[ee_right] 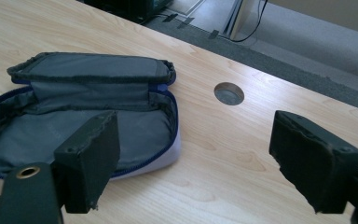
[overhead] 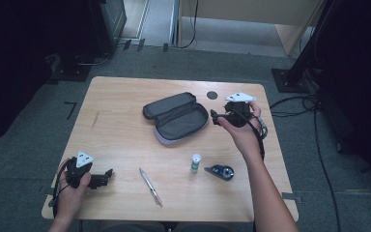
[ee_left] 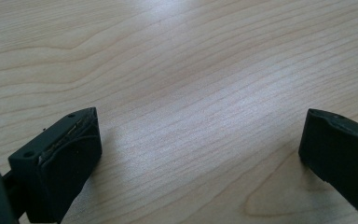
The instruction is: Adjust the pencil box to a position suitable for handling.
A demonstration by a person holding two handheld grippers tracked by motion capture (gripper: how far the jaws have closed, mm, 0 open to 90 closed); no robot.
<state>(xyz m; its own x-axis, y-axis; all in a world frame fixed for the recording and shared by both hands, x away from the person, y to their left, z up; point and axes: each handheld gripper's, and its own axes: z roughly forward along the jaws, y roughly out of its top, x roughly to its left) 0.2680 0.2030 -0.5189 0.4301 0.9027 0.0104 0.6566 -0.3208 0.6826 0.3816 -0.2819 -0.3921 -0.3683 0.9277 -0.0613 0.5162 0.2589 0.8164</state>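
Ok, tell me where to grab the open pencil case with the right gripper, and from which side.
Take the pencil case by the end rim nearest the right gripper, coming in level from the case's right end. It lies flat and unzipped, lid folded back, so that raised fabric wall with the zip edge is thin enough for the open jaws to straddle, probably one inside, one outside.

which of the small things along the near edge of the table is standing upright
The small white bottle with the green label. It stands on its base, while the pen to its left and the blue tape dispenser to its right lie flat.
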